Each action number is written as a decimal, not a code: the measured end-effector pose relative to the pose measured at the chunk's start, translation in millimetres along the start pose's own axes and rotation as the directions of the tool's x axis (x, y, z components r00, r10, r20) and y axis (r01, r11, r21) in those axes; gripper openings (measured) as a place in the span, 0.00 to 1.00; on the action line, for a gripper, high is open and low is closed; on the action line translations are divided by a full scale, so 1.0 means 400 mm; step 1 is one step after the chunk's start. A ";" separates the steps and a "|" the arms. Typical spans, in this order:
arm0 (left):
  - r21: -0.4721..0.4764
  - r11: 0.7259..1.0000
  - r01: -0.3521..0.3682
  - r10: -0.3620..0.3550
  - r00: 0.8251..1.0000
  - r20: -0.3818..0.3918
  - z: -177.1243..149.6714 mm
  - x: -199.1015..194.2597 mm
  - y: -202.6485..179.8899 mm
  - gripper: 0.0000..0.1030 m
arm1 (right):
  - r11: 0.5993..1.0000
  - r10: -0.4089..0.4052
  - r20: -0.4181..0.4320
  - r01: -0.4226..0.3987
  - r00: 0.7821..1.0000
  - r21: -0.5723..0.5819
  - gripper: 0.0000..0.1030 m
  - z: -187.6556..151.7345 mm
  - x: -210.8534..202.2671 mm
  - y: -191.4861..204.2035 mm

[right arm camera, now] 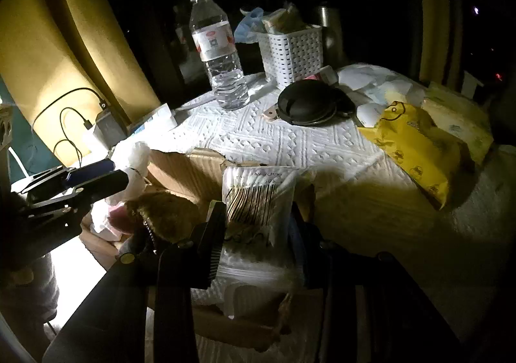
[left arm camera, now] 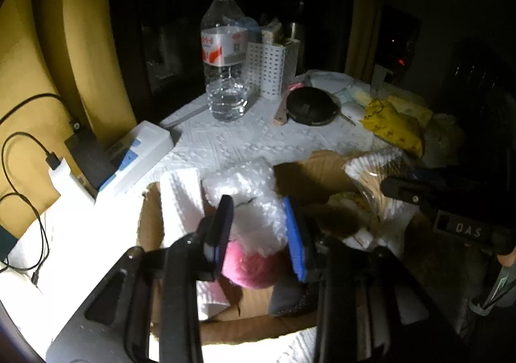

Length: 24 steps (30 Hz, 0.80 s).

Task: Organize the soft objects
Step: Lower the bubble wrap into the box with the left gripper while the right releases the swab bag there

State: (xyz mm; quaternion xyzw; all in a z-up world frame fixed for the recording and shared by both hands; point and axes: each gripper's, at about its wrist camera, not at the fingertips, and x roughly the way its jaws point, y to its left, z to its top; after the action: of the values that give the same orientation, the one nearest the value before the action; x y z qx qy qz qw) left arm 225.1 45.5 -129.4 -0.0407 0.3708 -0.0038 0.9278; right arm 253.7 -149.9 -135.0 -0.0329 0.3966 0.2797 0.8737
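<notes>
The letters "DAS" stand on the right tool; the water bottle label cannot be read.

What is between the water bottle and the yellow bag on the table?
A round black case lies between the water bottle and the yellow bag; both wrist views show it.

Tablecloth looks like white cloth with a raised, bumpy weave. The box is matt brown cardboard, torn rough at the rim. Water bottle is clear glossy plastic, basket is white perforated plastic. Yellow bag is shiny crinkly film, bubble wrap too.
</notes>
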 end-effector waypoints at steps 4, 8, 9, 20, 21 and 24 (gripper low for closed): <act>-0.012 1.000 0.005 -0.005 1.000 -0.023 -0.008 0.020 0.012 0.33 | 1.000 0.001 -0.011 -0.001 1.000 -0.002 0.38 -0.002 0.015 0.003; -0.010 1.000 0.004 -0.005 0.999 -0.038 -0.012 0.029 0.013 0.35 | 1.000 -0.005 -0.021 0.004 1.000 -0.005 0.38 -0.006 0.024 0.012; -0.012 1.000 0.002 -0.002 0.999 -0.038 -0.012 0.029 0.013 0.35 | 1.000 -0.007 -0.021 0.007 1.000 -0.003 0.38 -0.005 0.026 0.013; -0.038 0.999 -0.019 0.018 1.000 -0.025 -0.016 -0.002 0.019 0.62 | 0.999 -0.029 -0.003 0.029 1.000 0.026 0.54 -0.004 -0.003 0.026; -0.042 0.999 -0.019 0.018 1.000 -0.023 -0.016 -0.007 0.019 0.62 | 0.999 -0.030 0.002 0.030 1.000 0.023 0.56 -0.005 -0.010 0.030; -0.047 0.999 -0.015 0.015 1.000 -0.005 -0.013 -0.030 0.013 0.68 | 0.999 -0.038 0.016 0.038 0.999 0.016 0.57 -0.005 -0.031 0.039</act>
State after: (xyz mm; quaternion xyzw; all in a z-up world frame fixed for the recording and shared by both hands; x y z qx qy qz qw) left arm 212.7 50.7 -125.5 -0.0599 0.3730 0.0119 0.9258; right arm 237.8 -142.9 -124.9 -0.0311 0.3910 0.2601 0.8823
